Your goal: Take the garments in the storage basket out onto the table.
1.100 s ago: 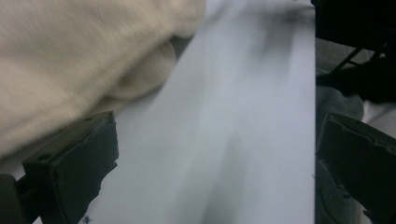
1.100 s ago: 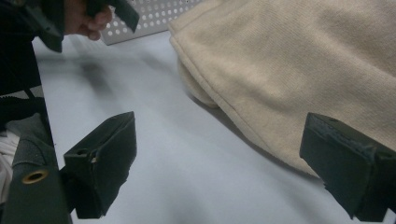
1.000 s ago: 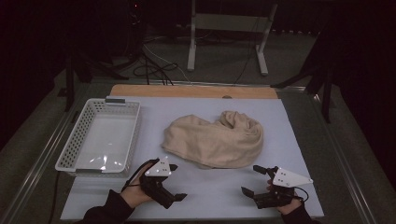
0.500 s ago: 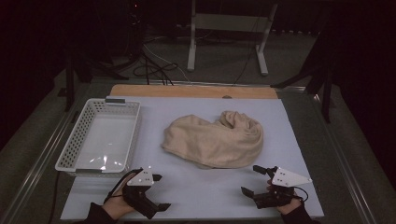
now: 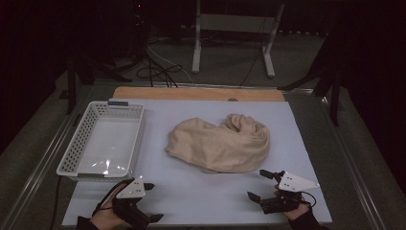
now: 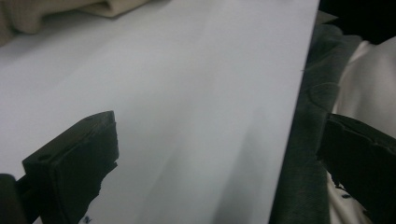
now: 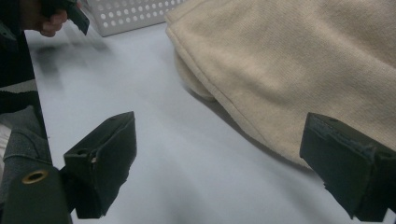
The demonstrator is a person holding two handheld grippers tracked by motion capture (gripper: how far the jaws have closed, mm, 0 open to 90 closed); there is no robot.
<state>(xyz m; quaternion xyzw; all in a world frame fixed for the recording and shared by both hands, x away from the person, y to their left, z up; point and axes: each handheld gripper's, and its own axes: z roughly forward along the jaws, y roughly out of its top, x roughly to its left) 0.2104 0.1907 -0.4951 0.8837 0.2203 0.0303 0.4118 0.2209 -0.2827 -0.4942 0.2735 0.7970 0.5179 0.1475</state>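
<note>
A crumpled beige cloth (image 5: 220, 143) lies in the middle of the white table top (image 5: 201, 191). Its hemmed edge (image 7: 280, 65) fills the upper right of the right gripper view, and a corner of the cloth (image 6: 70, 9) peeks in at the top left of the left gripper view. My left gripper (image 5: 152, 202) stands open near the table's front left edge, well short of the cloth, its jaws wide apart over bare table (image 6: 187, 116). My right gripper (image 5: 261, 184) is open at the front right, just in front of the cloth's near edge, nothing between its jaws.
A white perforated basket (image 5: 103, 141) stands at the left of the table, its wall (image 7: 135, 14) also visible in the right gripper view. A wooden board edge (image 5: 196, 93) runs along the back. Beyond it are metal stand legs (image 5: 232, 43) and cables (image 5: 158, 67) on the floor.
My left gripper has drawn back toward the front left edge of the table. The right gripper and the cloth have stayed put.
</note>
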